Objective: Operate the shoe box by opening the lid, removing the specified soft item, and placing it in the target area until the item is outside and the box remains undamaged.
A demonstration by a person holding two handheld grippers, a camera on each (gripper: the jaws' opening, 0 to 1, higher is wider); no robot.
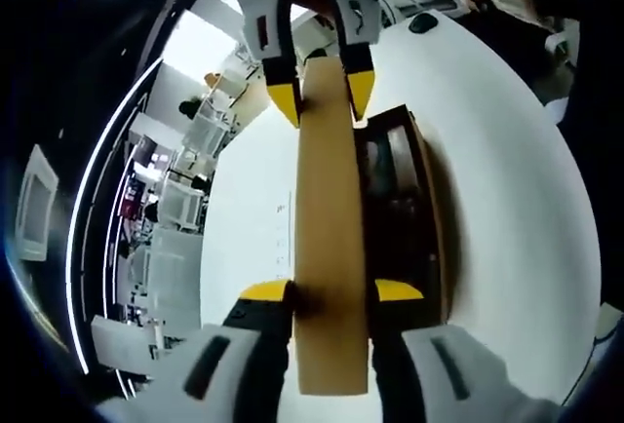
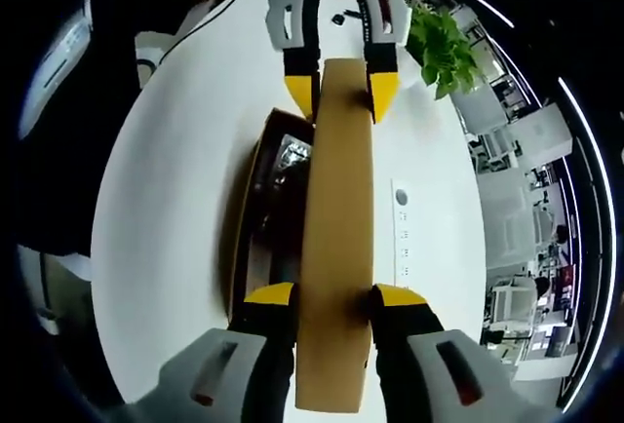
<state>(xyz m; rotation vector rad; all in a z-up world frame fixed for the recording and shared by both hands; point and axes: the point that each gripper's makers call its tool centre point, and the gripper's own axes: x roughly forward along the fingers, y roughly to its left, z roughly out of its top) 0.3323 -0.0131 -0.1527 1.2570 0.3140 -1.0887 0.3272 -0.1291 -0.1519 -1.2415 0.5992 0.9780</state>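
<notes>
We grip the lid (image 1: pixel 331 248) between narrow jaws of the left gripper (image 1: pixel 331 291); the right gripper (image 2: pixel 331 294) clamps its far end at twelve o'clock. Its long axis joins them, above the open shoe box (image 1: pixel 405 209).

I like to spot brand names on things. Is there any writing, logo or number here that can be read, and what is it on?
No text can be read here.
Cardboard lid, held edge-on by both grippers: plain brown, no print.
Open shoe box: dark inside, no label legible.
White table: a strip with small marks lies beside the lid, too small and blurred to read.
</notes>
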